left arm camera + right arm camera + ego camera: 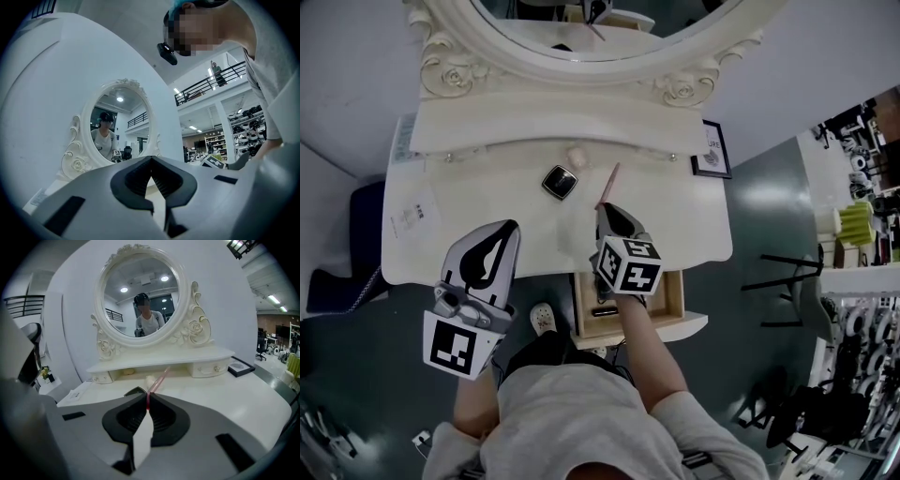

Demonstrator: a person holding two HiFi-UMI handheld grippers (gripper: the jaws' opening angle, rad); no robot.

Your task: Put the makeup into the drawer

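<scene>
The left gripper (508,228) hovers over the left part of the table (698,220), its fingers closed together on nothing. Just right of it a black compact (560,181) lies flat on the table. Beside that, the right gripper (602,208) has its fingers pinched on one end of a pink makeup pencil (609,184).

The grip looks risky: the fingers hold only the pencil's very end, so it could swivel or slide out when swung back. Its free end could also clip the compact or the table edge. The open drawer (675,298) sits below the table's front edge, under the right gripper.

The pencil is thin, straight and pale pink, angled away towards the mirror. Whether its far tip touches the table I cannot tell.
</scene>
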